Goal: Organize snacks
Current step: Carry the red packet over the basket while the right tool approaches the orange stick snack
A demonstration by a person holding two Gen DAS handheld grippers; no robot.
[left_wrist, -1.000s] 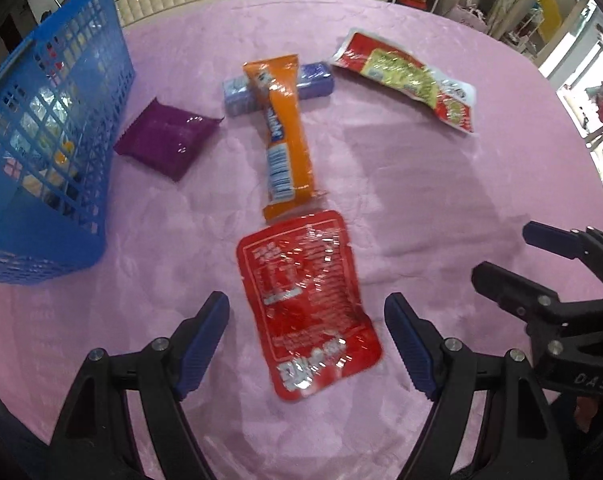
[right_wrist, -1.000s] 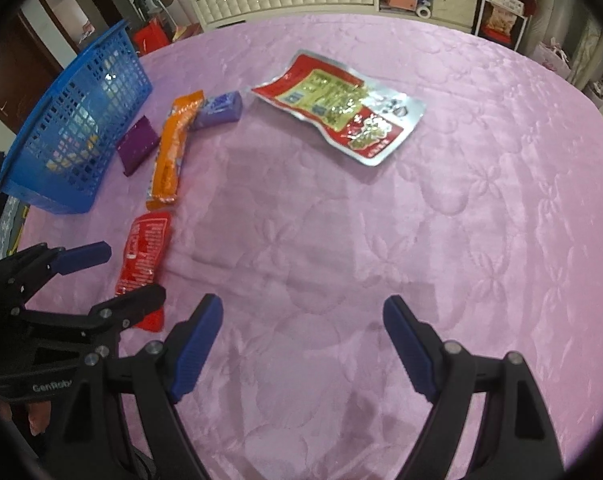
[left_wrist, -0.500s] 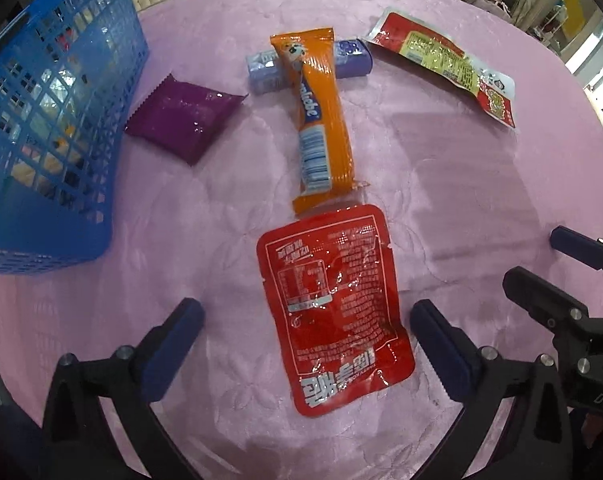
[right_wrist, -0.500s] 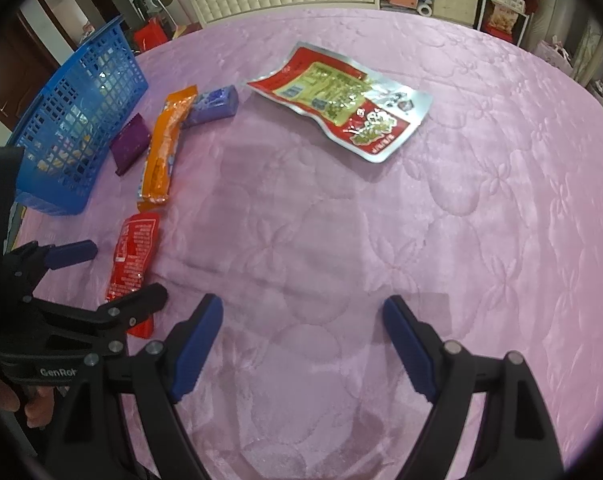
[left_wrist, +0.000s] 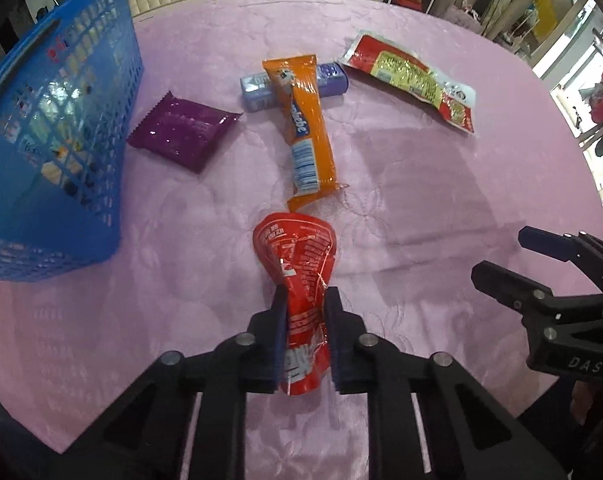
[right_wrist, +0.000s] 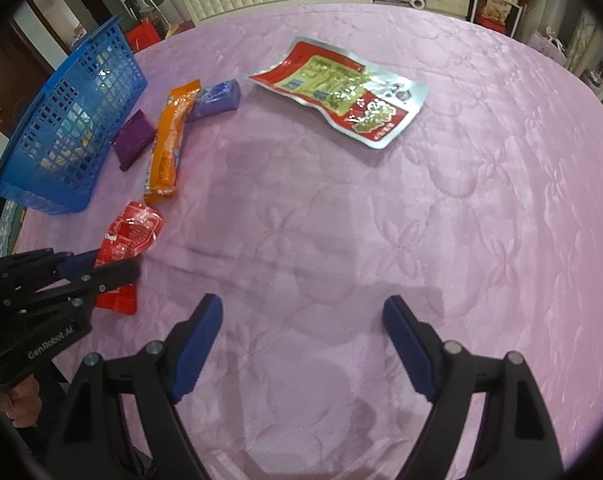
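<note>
since the earlier frame the left gripper [left_wrist: 305, 312] has come down and pinched the red sachet [left_wrist: 301, 276], which lay flat between its spread fingers a moment ago. now the packet is squeezed at its near half between the two blue pads, crumpled into a narrow waist, with its far end fanning out toward the middle of the table [left_wrist: 421, 184]. whether it has lifted off the pink cloth i cannot tell; its far end looks to rest on it or just above.

the right gripper [right_wrist: 303, 344] hangs with fingers spread wide over bare cloth near the table's near edge, holding nothing.

the step in hand looks like the grasp of the first snack, with the carry to the blue basket [left_wrist: 57, 128] at the table's left edge not yet done. the orange bar [left_wrist: 305, 124], touching or nearly touching the sachet's far end, lies across a blue-grey pack [left_wrist: 293, 86]; a purple packet [left_wrist: 181, 132] sits just beside the basket, and a large red and yellow pouch [left_wrist: 413, 78] lies toward the far right.

next move, as i judge it: lift clear, swing left over the basket rim, then let go. the soft foil may slip, so the pinch should hold firm.
</note>
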